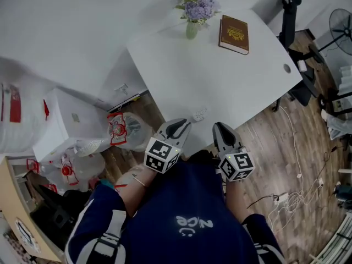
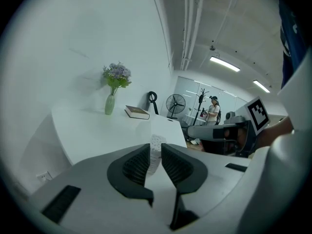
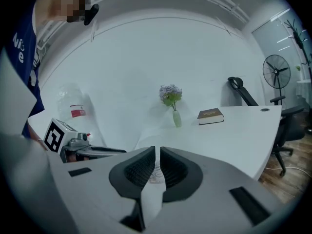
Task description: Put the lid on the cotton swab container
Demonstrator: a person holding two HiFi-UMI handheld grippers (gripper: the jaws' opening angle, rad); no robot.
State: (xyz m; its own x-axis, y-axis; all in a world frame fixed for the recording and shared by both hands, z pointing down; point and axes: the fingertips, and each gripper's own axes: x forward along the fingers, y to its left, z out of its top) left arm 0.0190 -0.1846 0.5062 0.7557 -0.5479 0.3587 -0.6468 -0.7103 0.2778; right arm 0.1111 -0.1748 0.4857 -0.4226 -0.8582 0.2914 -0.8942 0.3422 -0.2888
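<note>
While my left fingers (image 2: 136, 167) stand a crack apart and my right fingers (image 3: 139, 172) are pressed together, both empty, the small clear plastic piece (image 1: 198, 114), container or lid I cannot tell, lies just ahead between them. It sits at the near edge of the smooth white surface (image 1: 231, 81), slightly nearer my left; its long axis is unreadable.

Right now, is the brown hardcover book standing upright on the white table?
No, the brown hardcover book lies flat on the white table, beside the green vase of purple flowers.
</note>
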